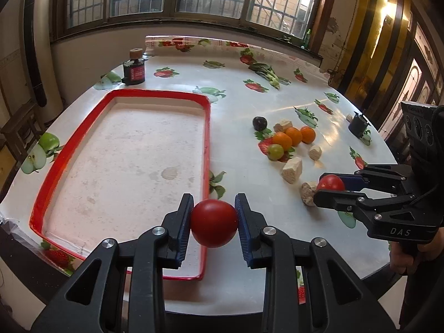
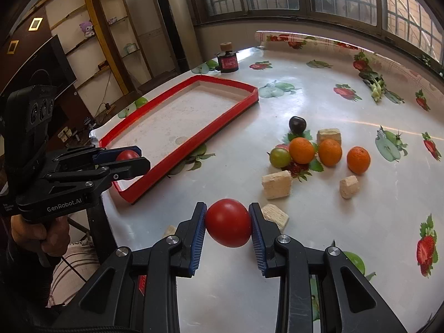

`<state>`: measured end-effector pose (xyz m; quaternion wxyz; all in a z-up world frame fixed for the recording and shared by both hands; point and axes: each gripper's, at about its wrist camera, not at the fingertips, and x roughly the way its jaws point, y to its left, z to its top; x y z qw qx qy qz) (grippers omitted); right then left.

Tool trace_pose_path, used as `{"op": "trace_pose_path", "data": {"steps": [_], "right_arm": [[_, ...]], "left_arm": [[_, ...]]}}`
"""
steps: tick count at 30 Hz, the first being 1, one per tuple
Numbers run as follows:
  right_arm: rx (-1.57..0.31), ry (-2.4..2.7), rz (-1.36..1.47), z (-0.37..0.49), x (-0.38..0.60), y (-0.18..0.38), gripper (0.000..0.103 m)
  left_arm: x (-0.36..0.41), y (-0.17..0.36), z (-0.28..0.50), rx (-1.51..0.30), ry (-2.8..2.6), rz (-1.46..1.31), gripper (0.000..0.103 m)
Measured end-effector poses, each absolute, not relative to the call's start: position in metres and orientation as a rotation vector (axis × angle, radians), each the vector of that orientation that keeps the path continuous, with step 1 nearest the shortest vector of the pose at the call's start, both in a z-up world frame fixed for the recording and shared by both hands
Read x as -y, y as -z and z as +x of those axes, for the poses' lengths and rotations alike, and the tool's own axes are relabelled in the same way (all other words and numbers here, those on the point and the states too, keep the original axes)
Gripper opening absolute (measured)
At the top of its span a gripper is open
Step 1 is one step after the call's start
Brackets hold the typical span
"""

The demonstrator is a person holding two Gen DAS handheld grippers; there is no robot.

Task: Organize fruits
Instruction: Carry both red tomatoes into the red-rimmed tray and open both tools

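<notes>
Nearest the lens, the left gripper (image 1: 214,223) is clamped on a red tomato (image 1: 214,222), its blue pads pressing the fruit from both sides at mid-height, probably so the round skin cannot roll out. It hangs over the near right edge of the red-rimmed tray (image 1: 207,144), whose pale floor holds no fruit yet; the grip looks set for lowering the tomato inside the rim.

Right of the tray, on the fruit-print tablecloth (image 1: 249,91), the unsorted pile sits well apart from it: a dark plum (image 1: 259,123), three oranges (image 1: 293,135), a green-red grape-like fruit (image 1: 275,151), and pale spongy blocks (image 1: 292,169) scattered among them. These blocks seem to be clutter to leave behind.

Farther right, the right gripper (image 2: 228,223) is likewise closed on a second tomato (image 2: 228,222), raised above the tabletop just beside one block (image 2: 274,216). It is held clear of the pile, likely so it can travel to the tray without nudging the oranges. Both tomatoes are therefore in the air, neither yet in the tray.
</notes>
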<state>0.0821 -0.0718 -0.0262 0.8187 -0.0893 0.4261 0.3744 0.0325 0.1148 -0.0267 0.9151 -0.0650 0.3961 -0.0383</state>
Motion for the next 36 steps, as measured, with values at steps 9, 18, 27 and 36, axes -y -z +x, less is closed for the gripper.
{"op": "trace_pose_path", "data": {"steps": [9, 18, 27, 36], "right_arm": [[-0.916, -0.927, -0.186, 0.097, -0.001, 0.019, 0.032], [-0.976, -0.997, -0.224, 0.13, -0.086, 0.038, 0.031], [-1.033, -0.991, -0.302, 0.149, -0.121, 0.069, 0.032], [-1.044, -0.976, -0.336, 0.151, -0.124, 0.082, 0.04]], "left_arm": [[-0.171, 0.024, 0.037, -0.807, -0.045, -0.178, 0.028], [-0.215, 0.04, 0.047, -0.861, -0.132, -0.205, 0.028], [-0.232, 0.062, 0.059, -0.916, -0.155, -0.219, 0.028], [-0.229, 0.075, 0.064, -0.962, -0.186, -0.185, 0.031]]}}
